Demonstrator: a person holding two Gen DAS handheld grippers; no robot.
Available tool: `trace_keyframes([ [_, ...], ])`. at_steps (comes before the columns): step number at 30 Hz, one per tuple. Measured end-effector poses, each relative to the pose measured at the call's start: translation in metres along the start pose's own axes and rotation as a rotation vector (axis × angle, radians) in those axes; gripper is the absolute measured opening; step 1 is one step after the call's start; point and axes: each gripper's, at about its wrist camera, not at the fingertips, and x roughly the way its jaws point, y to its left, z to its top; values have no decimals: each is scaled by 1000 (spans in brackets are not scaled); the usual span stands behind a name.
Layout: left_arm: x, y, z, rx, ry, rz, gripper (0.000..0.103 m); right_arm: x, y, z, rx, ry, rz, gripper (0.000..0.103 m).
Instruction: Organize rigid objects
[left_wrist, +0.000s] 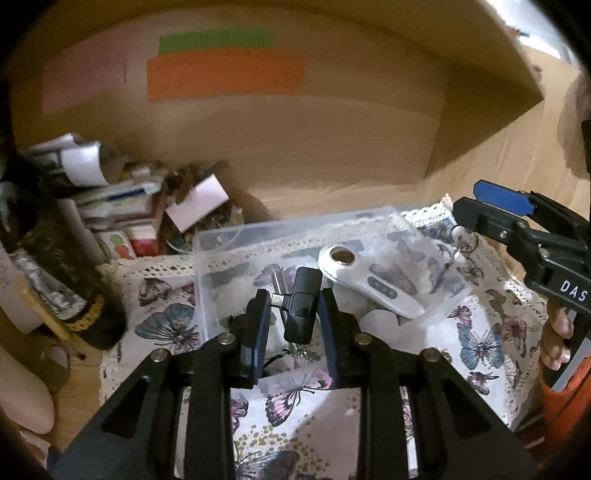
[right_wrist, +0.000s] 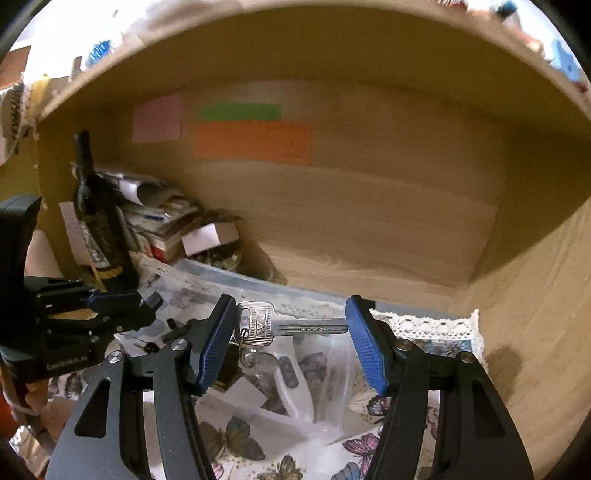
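Wooden shelf walls close in a butterfly-print cloth (left_wrist: 306, 435), and on it sits a clear plastic box (left_wrist: 207, 258) that appears to be the collecting bin. Over the box, the left gripper (left_wrist: 293, 321) pinches a small black USB-C dongle (left_wrist: 301, 304) between its blue pads, plug pointing left; a white remote (left_wrist: 365, 280) already lies inside. The right gripper (right_wrist: 291, 341) has its jaws spread, yet a silver key (right_wrist: 277, 326) spans the gap: its head rests against the left pad and its blade tip reaches the right one, with a ring dangling below. Whether that key is truly gripped or only wedged, I cannot tell. To do this step well, the left hand should probably lower the dongle close to the box floor, clear of the remote, before easing apart, so it does not bounce. The right should keep level and hold off until the left is clear.
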Motion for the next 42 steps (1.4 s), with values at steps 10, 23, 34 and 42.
trace_keyframes([
  [10, 46, 1, -7, -17, 119, -23, 27, 56, -5, -25, -15, 164, -8, 58],
  [23, 43, -7, -9, 14, 119, -14, 28, 72, 6, -37, -24, 244, 47, 59],
  [34, -26, -13, -2, 17, -64, 23, 49, 3, 6, -12, 11, 74, 45, 67],
  [42, -101, -24, -12, -12, -276, 84, 98, -68, 12, -8, 30, -93, 42, 86],
])
